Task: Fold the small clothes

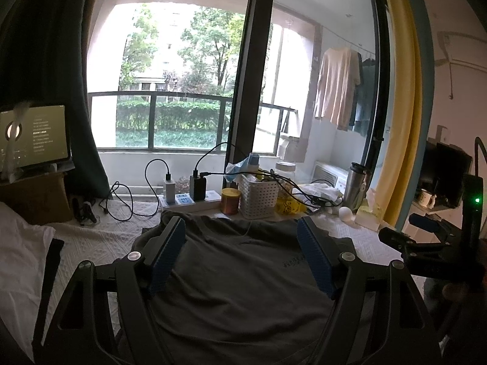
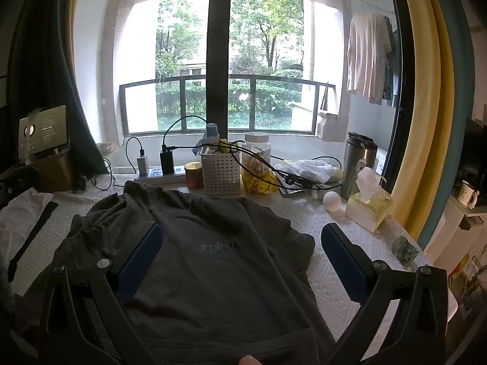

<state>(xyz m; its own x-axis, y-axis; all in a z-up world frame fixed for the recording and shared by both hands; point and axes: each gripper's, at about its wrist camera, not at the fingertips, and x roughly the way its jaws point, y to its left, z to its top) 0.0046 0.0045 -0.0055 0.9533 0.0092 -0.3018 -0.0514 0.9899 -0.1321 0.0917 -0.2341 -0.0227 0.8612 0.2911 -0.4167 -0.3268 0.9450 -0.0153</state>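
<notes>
Looking out over a dark grey shirt [image 2: 213,252] spread flat on a white textured bench [image 2: 331,228], small print on its chest. Right tool [image 2: 240,258] held above it, 2 blue-padded fingers [image 2: 140,258] set wide apart, nothing between them. Beyond the collar: a white basket [image 2: 221,173], a power strip [image 2: 158,174] with 2 chargers plugged in, an orange tin [image 2: 194,175]. Off to the right: a white ball [image 2: 331,201], a yellow tissue box [image 2: 368,208], a steel flask [image 2: 354,164]. Fingertip [image 2: 248,360] at the bottom edge.
</notes>
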